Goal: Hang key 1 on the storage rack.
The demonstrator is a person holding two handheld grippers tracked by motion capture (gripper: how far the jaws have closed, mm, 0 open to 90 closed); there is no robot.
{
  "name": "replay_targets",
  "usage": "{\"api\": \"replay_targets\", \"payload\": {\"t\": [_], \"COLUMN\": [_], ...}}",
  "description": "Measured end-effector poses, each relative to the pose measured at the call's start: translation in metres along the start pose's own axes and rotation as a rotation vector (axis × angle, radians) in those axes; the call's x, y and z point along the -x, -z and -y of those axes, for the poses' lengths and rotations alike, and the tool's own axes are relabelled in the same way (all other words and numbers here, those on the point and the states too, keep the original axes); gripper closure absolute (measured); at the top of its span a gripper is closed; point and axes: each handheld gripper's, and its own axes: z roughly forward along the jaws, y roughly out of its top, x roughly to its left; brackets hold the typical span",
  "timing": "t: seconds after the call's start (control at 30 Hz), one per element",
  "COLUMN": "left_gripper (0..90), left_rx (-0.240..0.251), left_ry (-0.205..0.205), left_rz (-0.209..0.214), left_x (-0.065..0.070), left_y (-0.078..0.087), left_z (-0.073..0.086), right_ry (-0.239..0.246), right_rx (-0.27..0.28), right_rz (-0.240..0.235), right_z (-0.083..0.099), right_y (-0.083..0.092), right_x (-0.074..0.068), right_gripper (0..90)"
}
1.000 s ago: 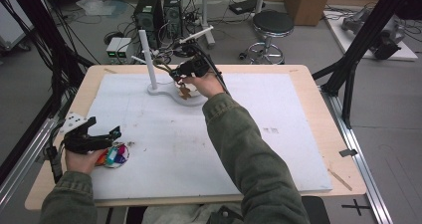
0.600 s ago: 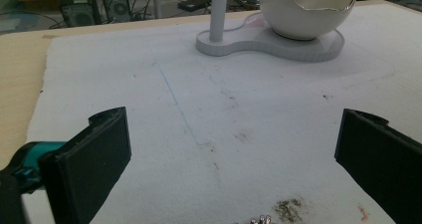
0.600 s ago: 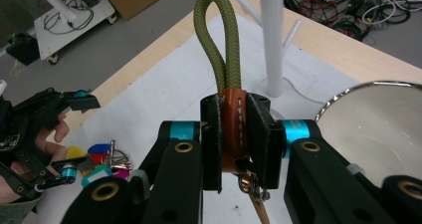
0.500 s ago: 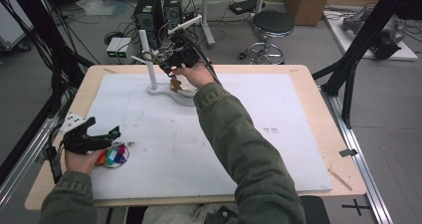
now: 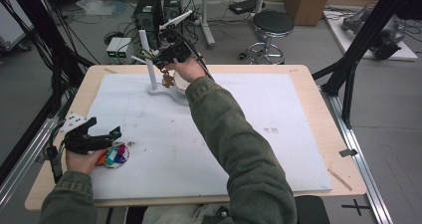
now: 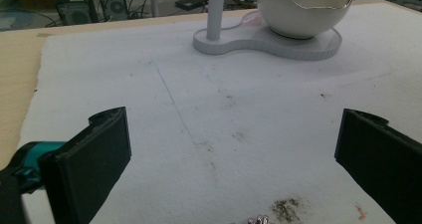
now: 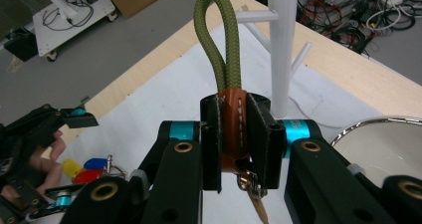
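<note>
The right gripper has its jaws pinching a keychain by its brown leather sleeve, which sits upright between the two black pads. Above the jaws a loop of olive-green cord rises from the sleeve; below them a metal ring and a small tan piece hang down. In the high view the right gripper is held up near the far edge of the desk, left of its middle, and the keychain dangles under it, just beside the post of a white stand. The stand's pegs stick out close to the cord loop, though whether they touch cannot be told. The stand's flat base also carries a round white bowl.

The left gripper rests near the desk's near left corner with its jaws spread wide and nothing between them. Just beside it, on the white mat, lies a bunch of coloured key tags, red, blue and yellow, well apart from the keychain at the far edge.
</note>
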Motion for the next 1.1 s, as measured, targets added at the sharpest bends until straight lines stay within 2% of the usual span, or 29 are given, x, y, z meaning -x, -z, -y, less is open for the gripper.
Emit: {"api": "replay_targets", "payload": {"t": [0.33, 0.5, 0.8, 0.83, 0.87, 0.97, 1.1], "left_gripper": [1.7, 1.7, 1.7, 1.7, 1.7, 1.7, 1.7], "left_rx": [0.001, 0.002, 0.005, 0.006, 0.006, 0.004, 0.005], "left_ry": [0.004, 0.004, 0.006, 0.006, 0.007, 0.007, 0.007], "left_rz": [0.0, -0.001, 0.001, 0.001, 0.001, 0.0, 0.0], "left_x": [0.0, 0.0, -0.001, -0.001, -0.001, -0.001, -0.001], "left_y": [0.0, 0.0, 0.001, 0.001, 0.001, 0.002, 0.002], "left_z": [0.0, 0.0, 0.0, 0.0, 0.0, 0.001, 0.001], "right_ry": [-0.024, -0.018, -0.014, -0.019, -0.036, -0.055, -0.064], "right_rx": [-0.013, -0.017, -0.03, -0.031, -0.041, -0.06, -0.094], "right_rz": [0.023, 0.044, 0.047, 0.043, 0.04, 0.091, 0.133], "right_z": [0.001, 0.001, 0.003, 0.003, 0.003, 0.008, 0.012], "right_y": [-0.008, -0.014, -0.023, -0.023, -0.023, -0.02, -0.012], "right_x": [0.011, 0.016, 0.023, 0.024, 0.024, 0.024, 0.029], "right_gripper": [77.2, 77.2, 75.5, 72.8, 66.0, 45.4, 30.2]}}
